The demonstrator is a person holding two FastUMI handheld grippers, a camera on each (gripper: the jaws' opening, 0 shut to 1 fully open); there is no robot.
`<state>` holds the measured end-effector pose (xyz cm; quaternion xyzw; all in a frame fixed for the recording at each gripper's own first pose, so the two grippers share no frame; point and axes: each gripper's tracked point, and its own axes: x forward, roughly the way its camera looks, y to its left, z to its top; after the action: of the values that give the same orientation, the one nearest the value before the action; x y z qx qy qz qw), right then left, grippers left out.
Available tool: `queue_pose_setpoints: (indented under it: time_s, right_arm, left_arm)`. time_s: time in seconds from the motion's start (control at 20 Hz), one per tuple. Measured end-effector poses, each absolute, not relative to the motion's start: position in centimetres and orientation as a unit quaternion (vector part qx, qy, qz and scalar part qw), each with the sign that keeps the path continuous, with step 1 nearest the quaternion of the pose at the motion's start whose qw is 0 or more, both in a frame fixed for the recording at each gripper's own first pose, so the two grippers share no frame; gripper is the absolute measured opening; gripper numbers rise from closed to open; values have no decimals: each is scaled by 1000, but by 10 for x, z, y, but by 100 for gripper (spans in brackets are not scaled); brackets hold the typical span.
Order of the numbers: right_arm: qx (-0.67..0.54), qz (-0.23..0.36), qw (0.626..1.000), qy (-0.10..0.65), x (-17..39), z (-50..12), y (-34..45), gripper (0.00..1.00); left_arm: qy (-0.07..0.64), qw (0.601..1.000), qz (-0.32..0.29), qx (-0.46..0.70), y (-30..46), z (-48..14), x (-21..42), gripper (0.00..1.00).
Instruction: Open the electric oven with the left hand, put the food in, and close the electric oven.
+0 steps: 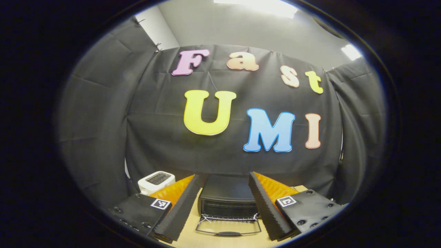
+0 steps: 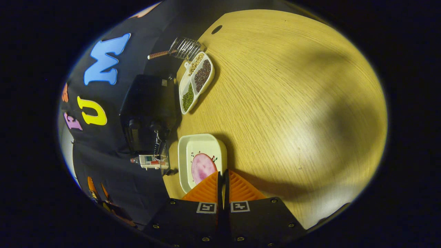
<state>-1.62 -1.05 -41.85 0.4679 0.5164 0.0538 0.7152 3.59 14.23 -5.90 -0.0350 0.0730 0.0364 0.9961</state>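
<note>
In the left gripper view, the left gripper is hanging in the air with its two fingers spread wide apart. They are holding nothing. Between them, farther off, the oven is sitting on the table. It is a dark box, and its door is lying open and flat toward the camera, with the handle at the near edge. A white toaster is standing to the left of the oven, close to the booth wall.

In the right gripper view, the right gripper is pointing down at the table. Its two fingers are pressed nearly together with only a thin gap. The tips are sitting at the near rim of a white dish, but you cannot tell if they are pinching the rim. The food, a round pink slice, is lying in the dish, just past the tips. The dish is resting on the table right beside the oven. A white tray with three parts is lying farther along the table, holding pale, dark and green beans. A wire rack with a handle is sitting beyond it.
</note>
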Motion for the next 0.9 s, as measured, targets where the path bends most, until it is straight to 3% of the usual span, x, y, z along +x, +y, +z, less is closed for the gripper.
queue_pose_setpoints:
  time_s: [0.1, 0.15, 0.3, 0.4, 0.45, 0.6, 0.9]
  right_arm:
    - [491, 54, 712, 498, -16, -406, -5, 1]
    - [500, 55, 712, 490, -16, -401, -2, 1]
    - [515, 61, 712, 474, -17, -376, 22, 0]
    - [521, 58, 715, 463, -18, -360, 39, 0]
    - [522, 57, 717, 458, -22, -351, 44, 0]
    - [532, 43, 715, 452, -27, -330, 69, 1]
    - [545, -22, 721, 428, -19, -311, 121, 1]
  left_arm:
    - [69, 996, 35, -35, 142, -56, 36, 96]
    - [66, 997, 33, -36, 140, -52, 36, 100]
    - [52, 998, 23, -37, 136, -39, 36, 96]
    - [45, 998, 14, -38, 133, -30, 38, 100]
    - [41, 998, 9, -37, 134, -23, 39, 90]
    - [39, 999, -1, -38, 138, -19, 42, 100]
    - [43, 998, -14, -47, 163, -22, 39, 96]
